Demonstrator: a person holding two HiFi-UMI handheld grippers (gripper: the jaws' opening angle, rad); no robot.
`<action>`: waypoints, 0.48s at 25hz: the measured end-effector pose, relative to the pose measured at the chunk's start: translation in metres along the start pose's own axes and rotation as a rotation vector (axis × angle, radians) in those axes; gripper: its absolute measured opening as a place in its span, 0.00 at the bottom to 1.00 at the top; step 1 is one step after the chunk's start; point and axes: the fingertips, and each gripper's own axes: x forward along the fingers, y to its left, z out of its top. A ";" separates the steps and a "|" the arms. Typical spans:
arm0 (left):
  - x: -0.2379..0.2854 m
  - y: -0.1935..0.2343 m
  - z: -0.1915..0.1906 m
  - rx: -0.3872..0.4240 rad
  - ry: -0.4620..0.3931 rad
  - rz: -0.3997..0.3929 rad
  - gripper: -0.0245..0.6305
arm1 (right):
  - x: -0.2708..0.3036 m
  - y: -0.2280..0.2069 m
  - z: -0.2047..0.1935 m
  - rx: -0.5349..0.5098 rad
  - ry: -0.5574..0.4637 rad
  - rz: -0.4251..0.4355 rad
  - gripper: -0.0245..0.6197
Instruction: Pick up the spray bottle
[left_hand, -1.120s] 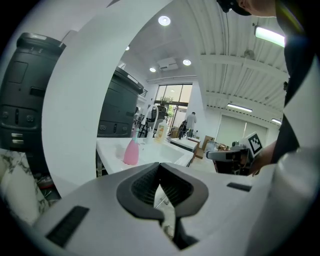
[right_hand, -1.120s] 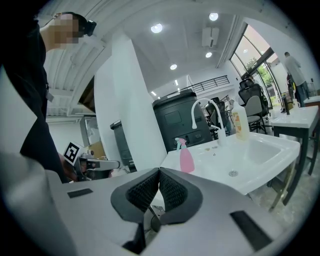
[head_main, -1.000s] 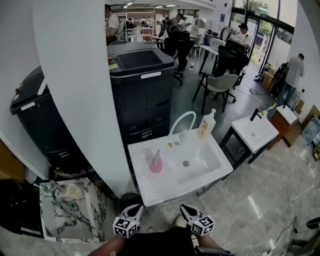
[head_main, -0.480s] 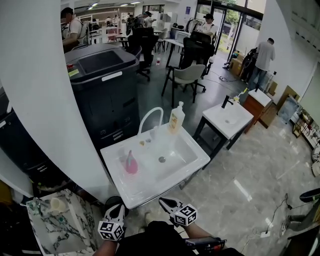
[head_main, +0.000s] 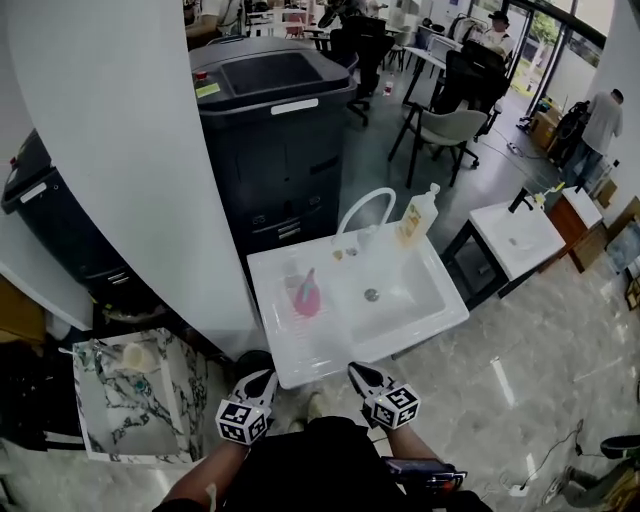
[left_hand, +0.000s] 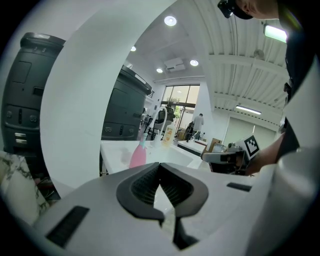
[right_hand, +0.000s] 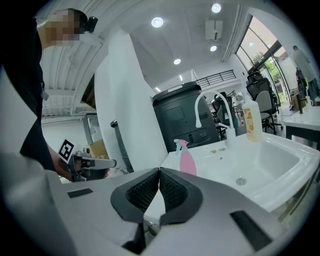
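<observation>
The pink spray bottle (head_main: 306, 296) stands upright on the left deck of the white sink (head_main: 300, 368). It shows beyond the jaws in the left gripper view (left_hand: 138, 155) and in the right gripper view (right_hand: 186, 159). My left gripper (head_main: 262, 381) hangs just short of the sink's front edge, jaws shut and empty (left_hand: 159, 165). My right gripper (head_main: 358, 372) is beside it at the same edge, also shut with nothing between its pads (right_hand: 159, 170). Both are well short of the bottle.
A white arched faucet (head_main: 366, 214) and a yellow soap bottle (head_main: 417, 217) stand at the sink's back. A white round column (head_main: 130, 150) rises at the left, with black printers (head_main: 280, 130) behind. A marble-topped basin (head_main: 130, 395) lies low at the left, and a second sink (head_main: 515, 240) at the right.
The view has swung about and the sink's front edge now lies closer to both grippers. The spray bottle has not moved on the sink. Both jaws stay shut.
</observation>
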 end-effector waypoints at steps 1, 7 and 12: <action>0.004 0.003 0.004 0.002 -0.002 0.002 0.05 | 0.006 -0.005 0.003 -0.003 0.001 0.000 0.08; 0.020 0.016 0.018 0.005 0.005 0.022 0.05 | 0.039 -0.027 0.017 -0.013 0.023 0.022 0.08; 0.030 0.026 0.028 0.004 0.005 0.047 0.05 | 0.069 -0.045 0.032 -0.041 0.035 0.046 0.08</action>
